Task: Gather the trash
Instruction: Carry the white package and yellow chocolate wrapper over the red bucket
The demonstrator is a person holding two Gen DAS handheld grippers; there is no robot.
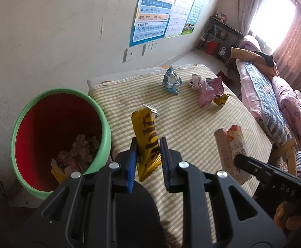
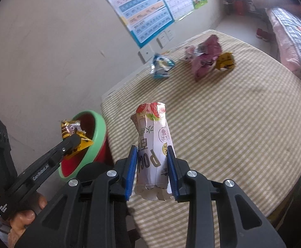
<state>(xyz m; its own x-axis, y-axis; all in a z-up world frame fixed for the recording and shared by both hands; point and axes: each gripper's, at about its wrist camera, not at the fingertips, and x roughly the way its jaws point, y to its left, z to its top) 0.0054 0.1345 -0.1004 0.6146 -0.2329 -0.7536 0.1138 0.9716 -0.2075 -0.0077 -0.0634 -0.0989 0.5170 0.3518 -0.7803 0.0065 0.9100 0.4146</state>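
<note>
My left gripper (image 1: 148, 144) is shut on a yellow snack wrapper (image 1: 145, 132), held upright over the table's left edge beside the green-rimmed red bin (image 1: 100, 124). In the right wrist view the left gripper (image 2: 73, 139) holds the yellow wrapper (image 2: 71, 131) over the bin's rim (image 2: 98, 132). My right gripper (image 2: 151, 150) is shut on a white snack pack with a strawberry print (image 2: 153, 136), above the striped table. The same pack (image 1: 231, 150) shows at the right in the left wrist view. Crumpled trash lies inside the bin.
On the striped tablecloth (image 1: 191, 128) lie a blue crumpled wrapper (image 1: 172, 80), a pink wrapper (image 1: 209, 92) and a small yellow wrapper (image 1: 221, 99). A bed with quilts (image 1: 270, 95) stands at the right. Posters hang on the wall behind.
</note>
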